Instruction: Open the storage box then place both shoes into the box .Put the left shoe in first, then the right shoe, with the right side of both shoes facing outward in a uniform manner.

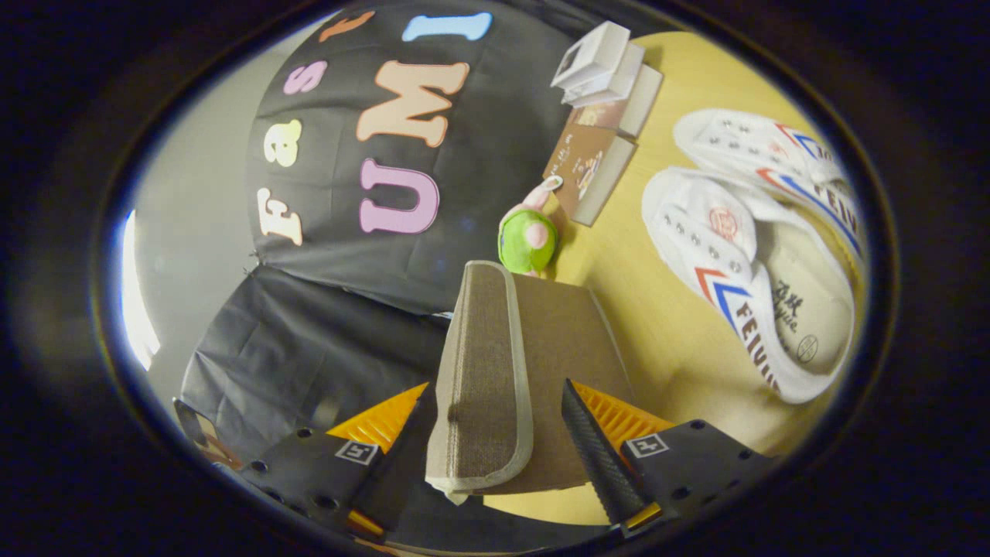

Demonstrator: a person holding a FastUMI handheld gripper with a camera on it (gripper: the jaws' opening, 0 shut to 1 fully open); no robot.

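Fingers of our gripper (495, 456) pinch the storage box's fabric lid flap (483, 379), lifting it so the brown box (568, 340) opens. Both white canvas shoes (762, 255) wait on the wooden table (657, 325) beside that box, not yet loaded.

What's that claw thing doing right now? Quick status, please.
Gripper shut on box lid, lid lifted. Both shoes lie on table, not yet boxed. Plush toy and books beyond box, clear of the path.

Coarse woven cloth storage box (495, 371), matt canvas shoes (742, 263), smooth wooden table (665, 325)
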